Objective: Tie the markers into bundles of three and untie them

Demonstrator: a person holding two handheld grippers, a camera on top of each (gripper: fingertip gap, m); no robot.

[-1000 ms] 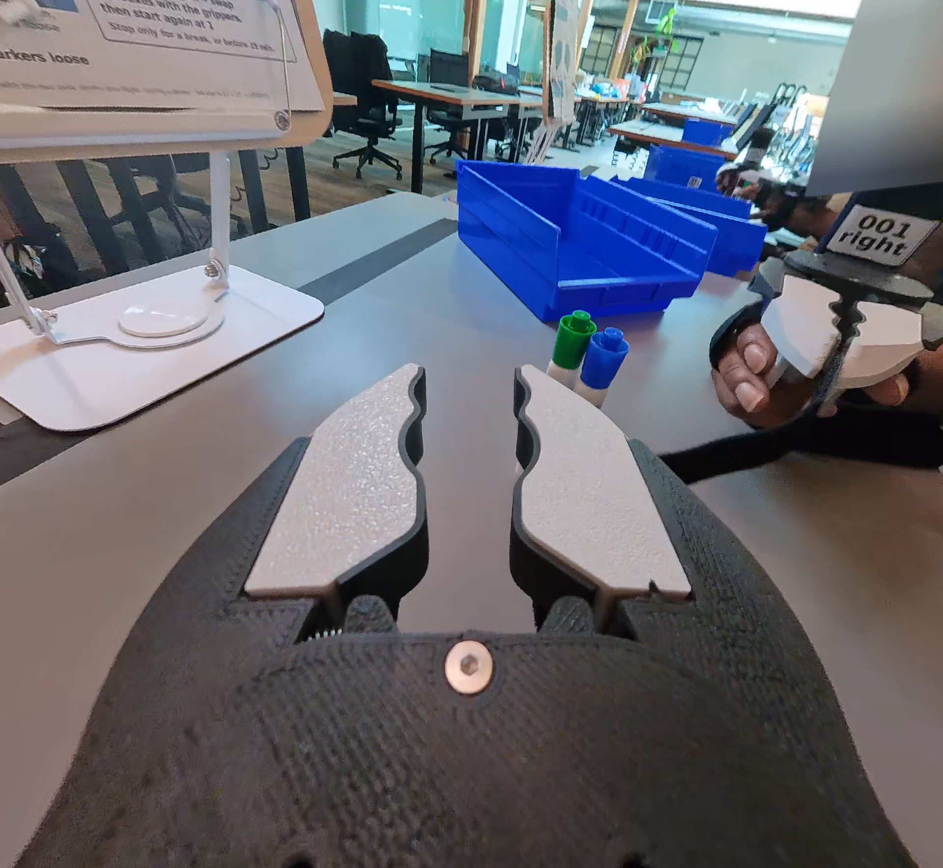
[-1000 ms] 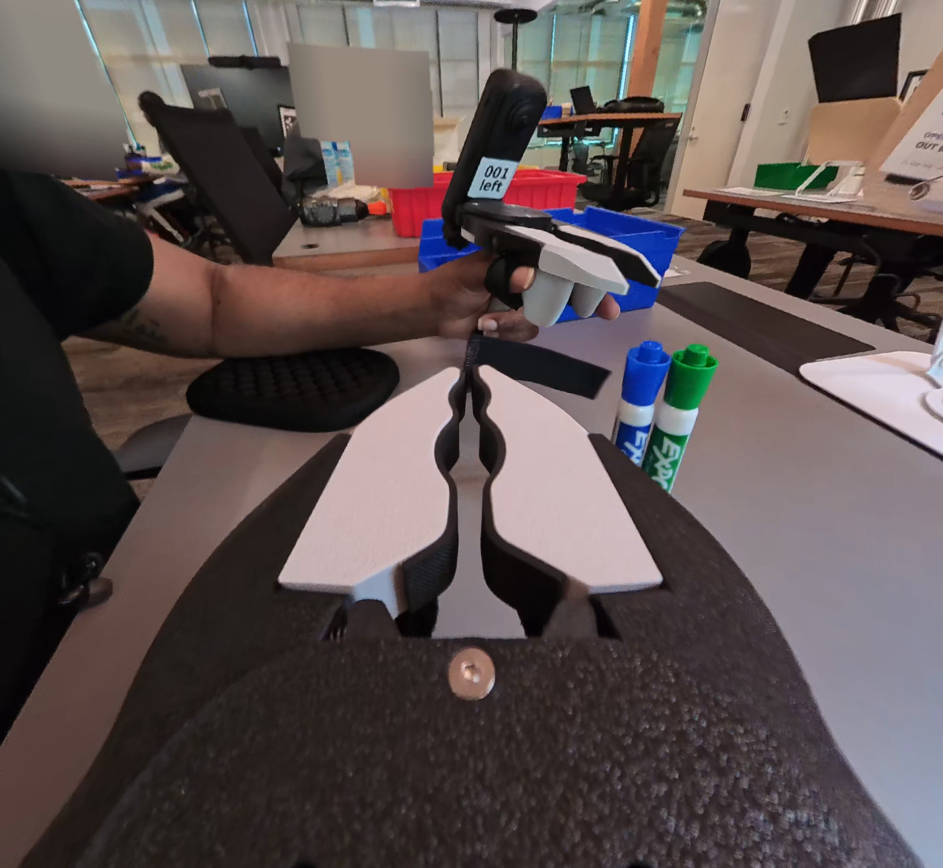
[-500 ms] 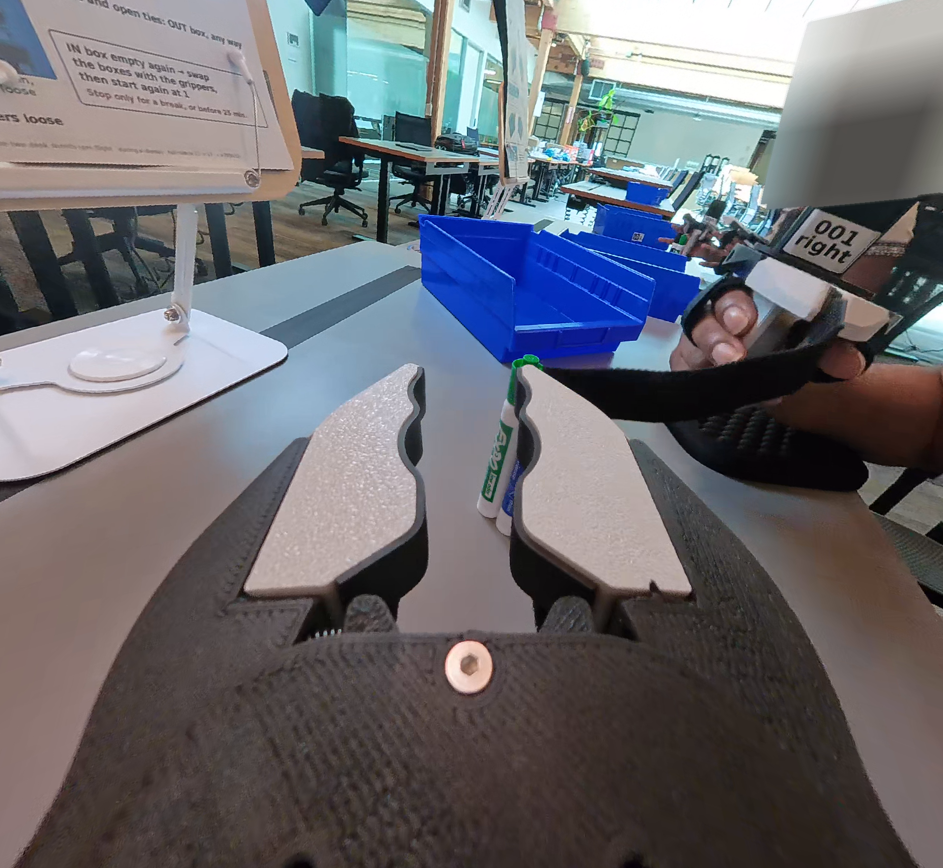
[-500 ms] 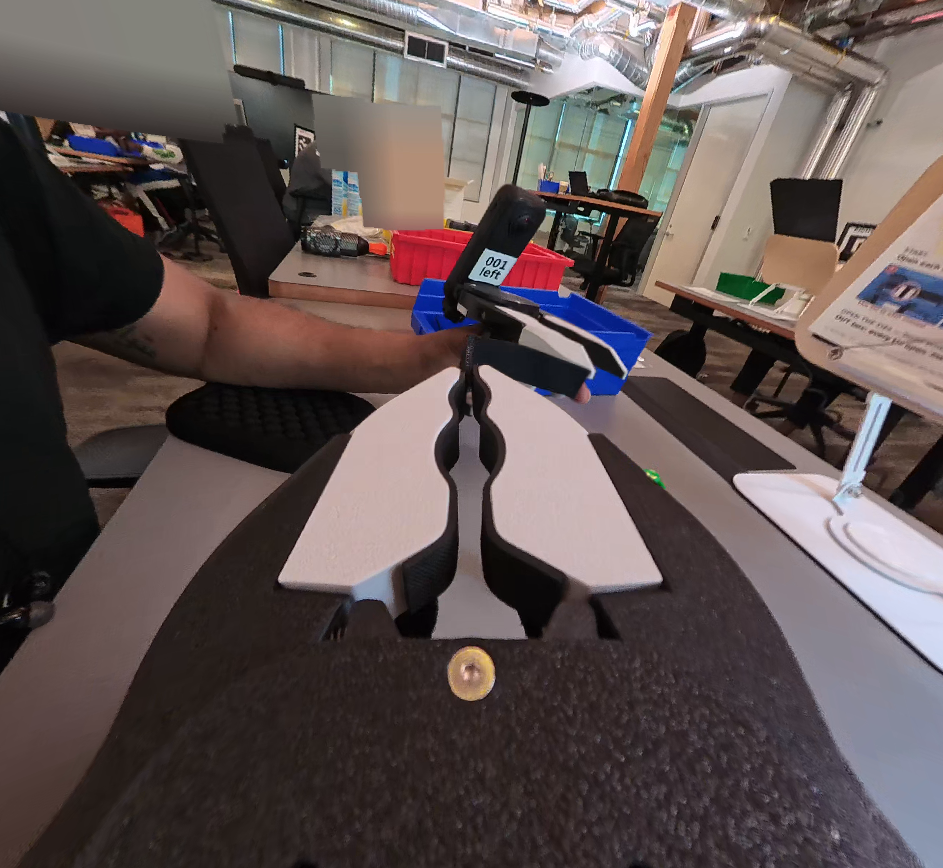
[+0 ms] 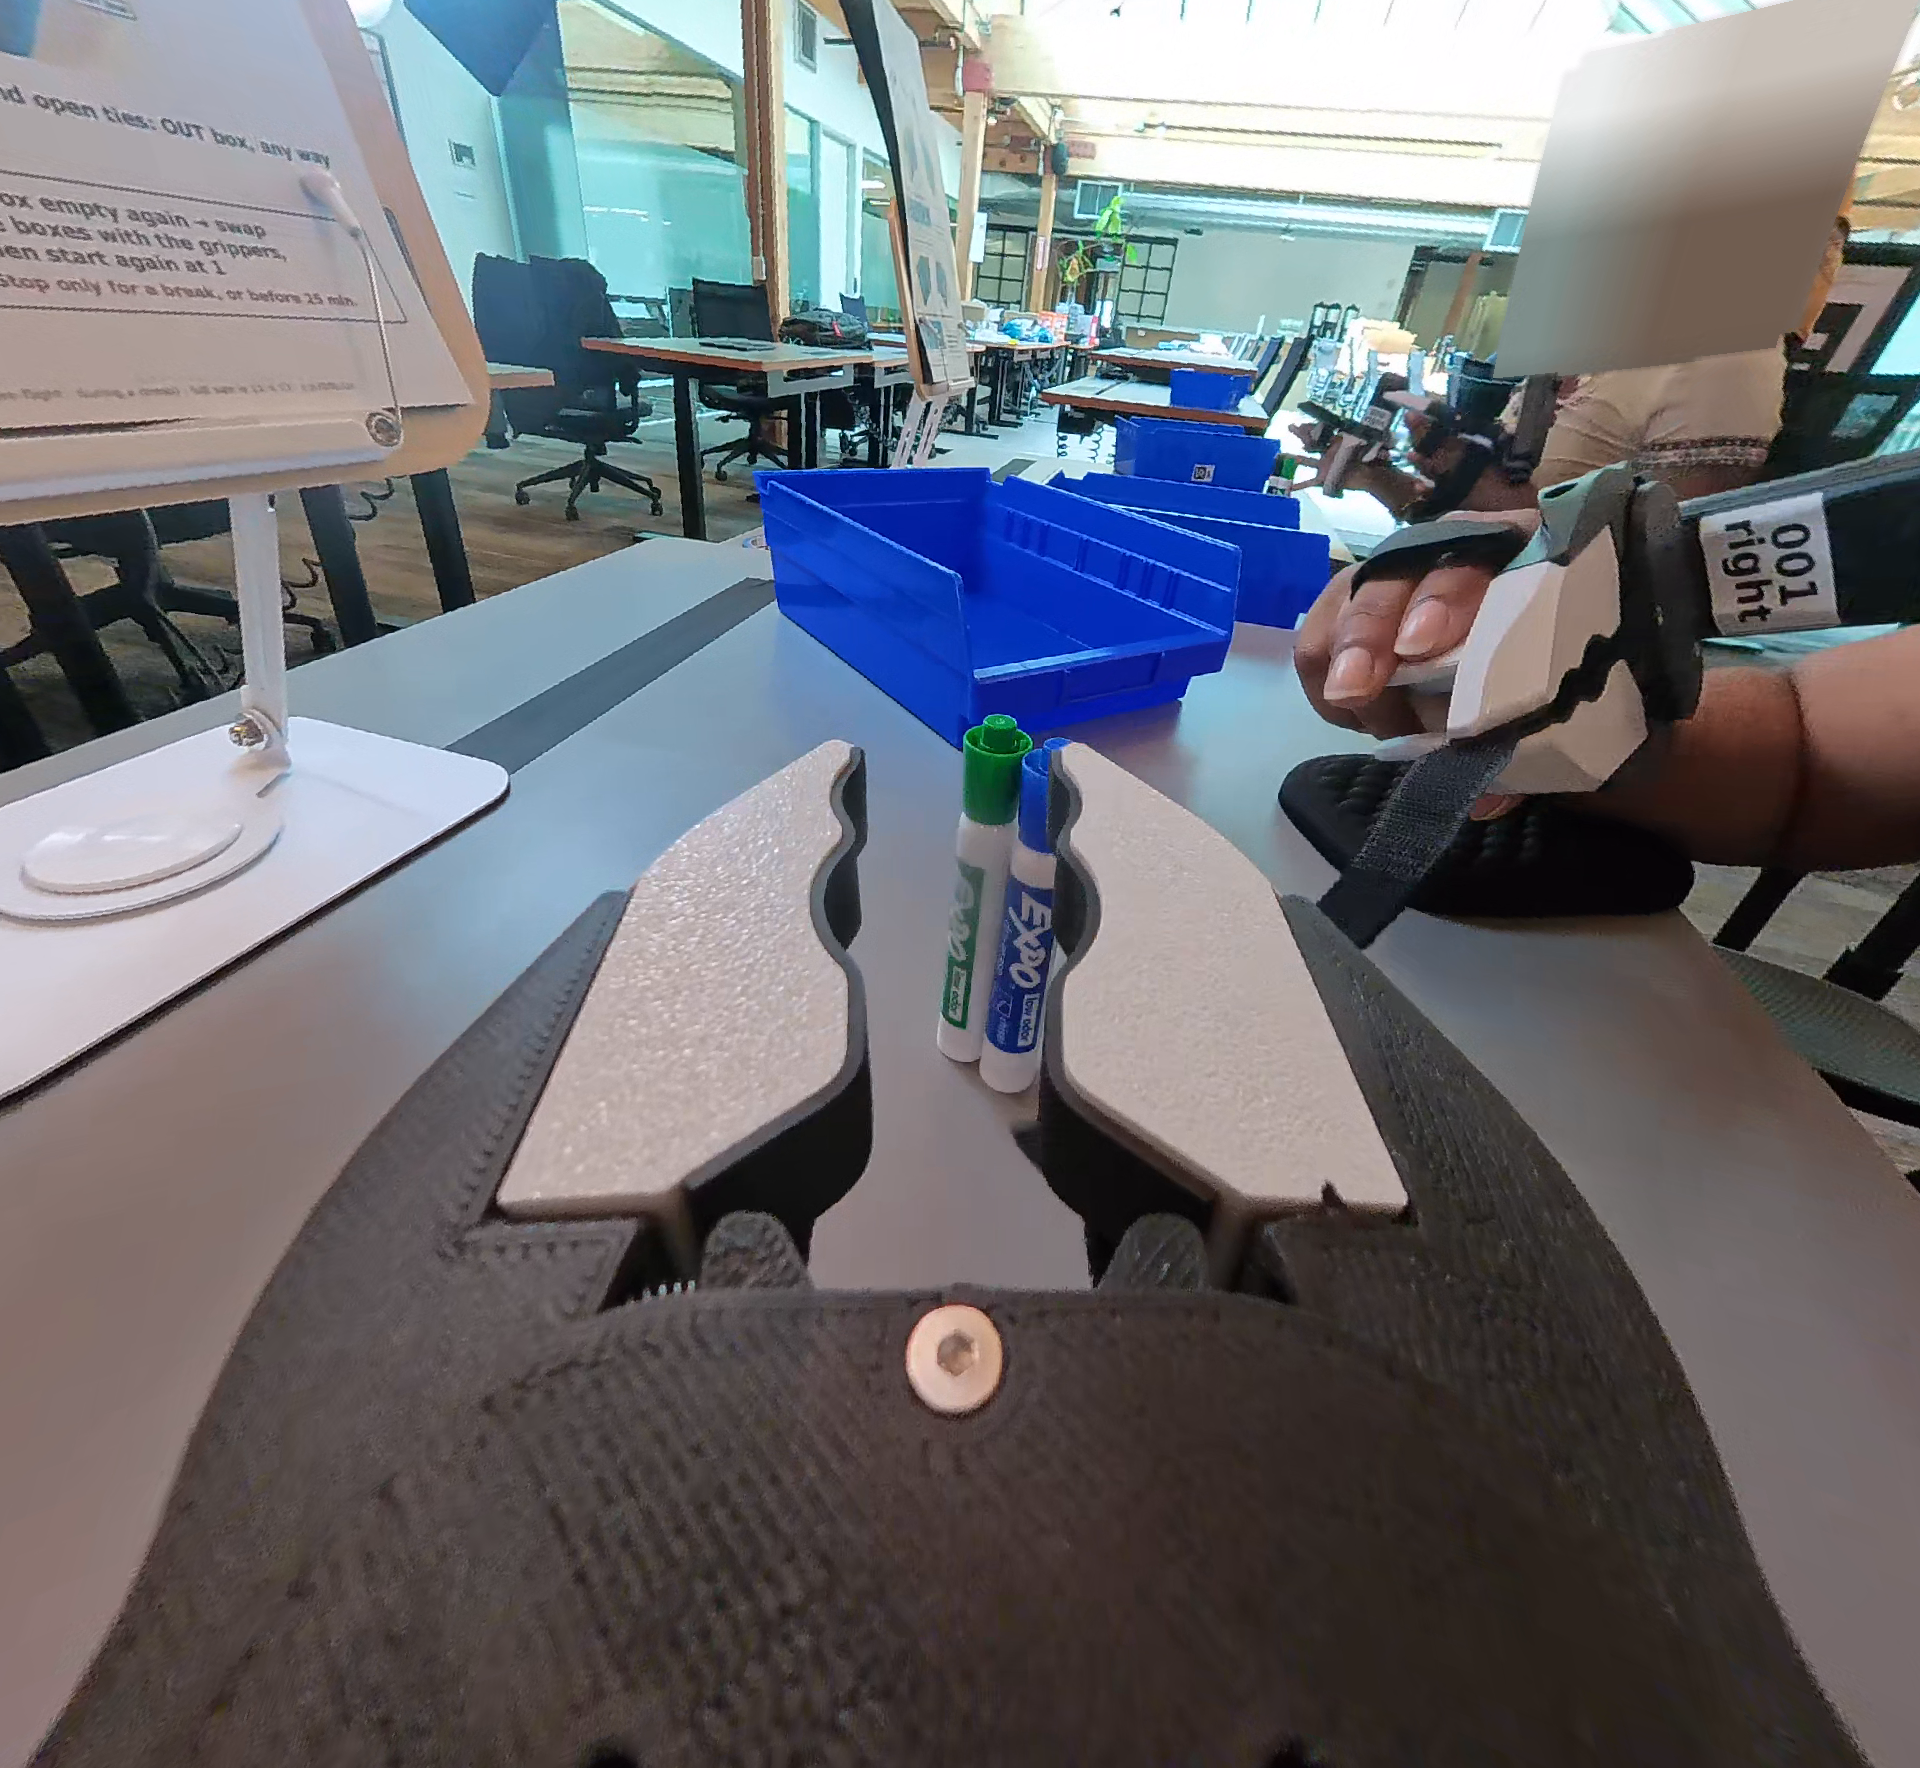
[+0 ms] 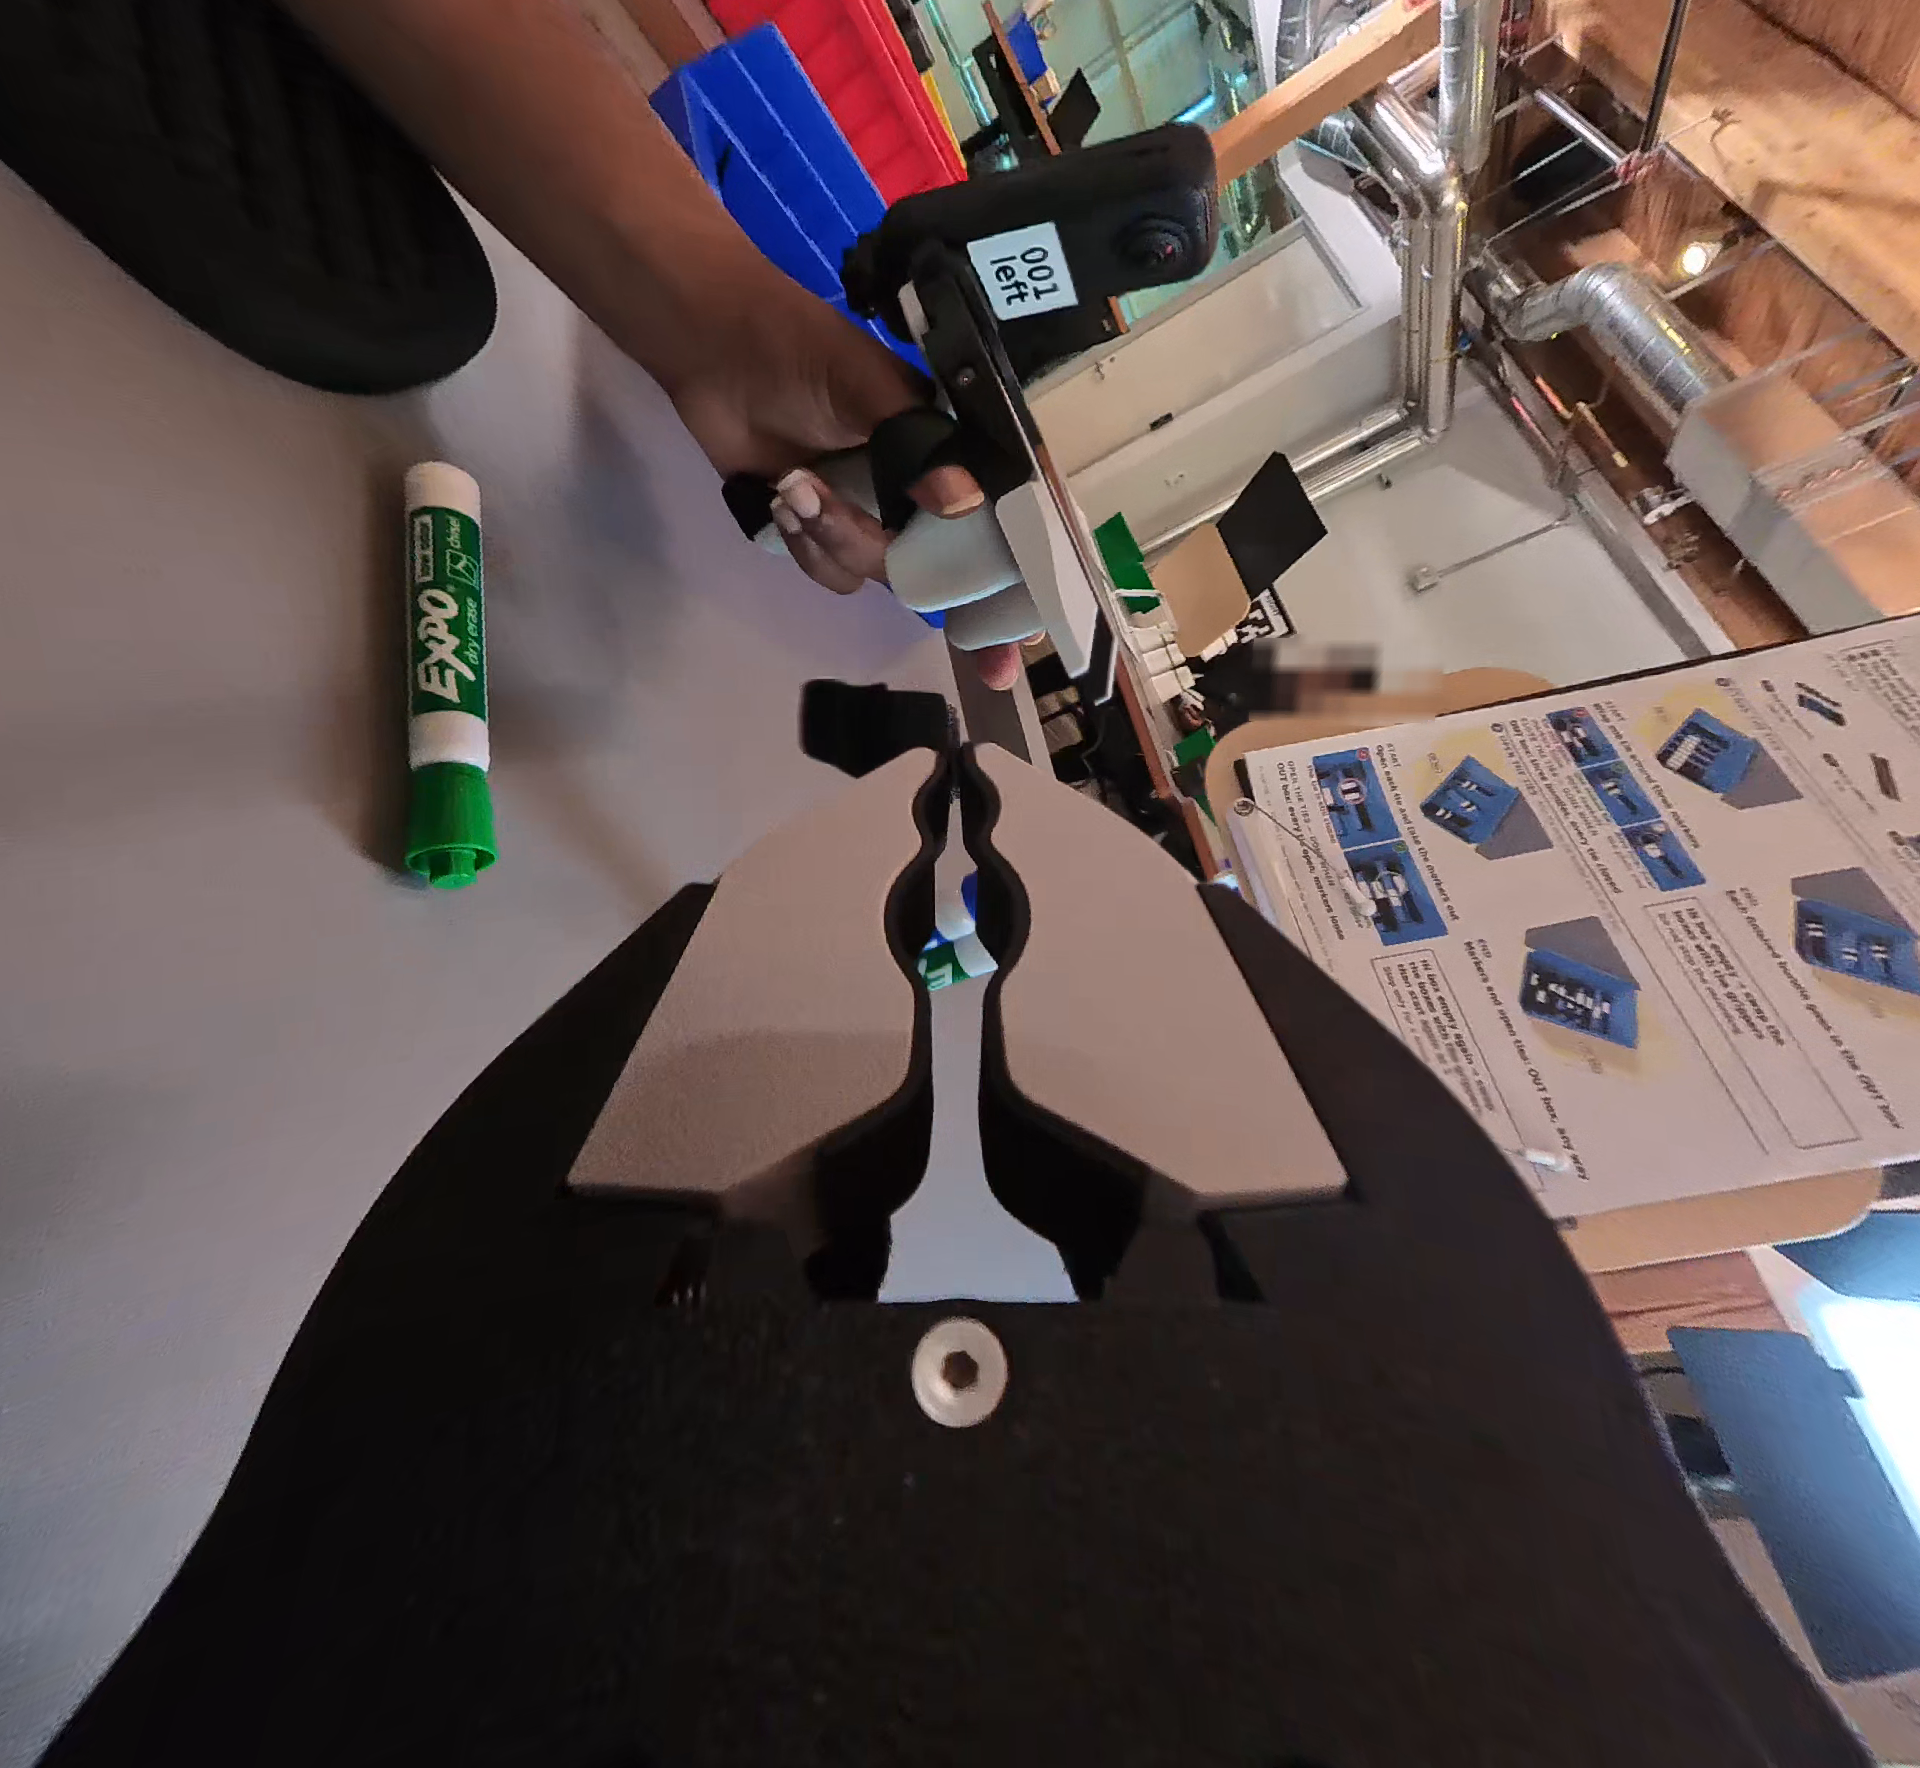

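A green marker (image 5: 975,897) and a blue marker (image 5: 1023,939) lie side by side on the grey table (image 5: 1558,1095), between the spread fingers of my left gripper (image 5: 954,762), which is open and holds nothing. My right gripper (image 6: 958,752) is rolled on its side and shut on a black strap (image 6: 857,723). In the left wrist view the strap (image 5: 1392,845) hangs loose from it, right of the markers. In the right wrist view another green marker (image 6: 447,669) lies alone on the table, and bits of the blue and green pair show through the finger gap.
An open blue bin (image 5: 997,617) stands just beyond the markers, with more blue bins behind. A white stand (image 5: 208,814) with an instruction sheet is at the left. A black dimpled pad (image 5: 1507,877) lies at the right edge, under the person's hand. The gap from one gripper's tips to the other's is roughly 12 cm.
The left gripper has moved so the two markers lie between its fingers. The right gripper has rolled sideways; the strap, stretched across half a second ago, now hangs loose.
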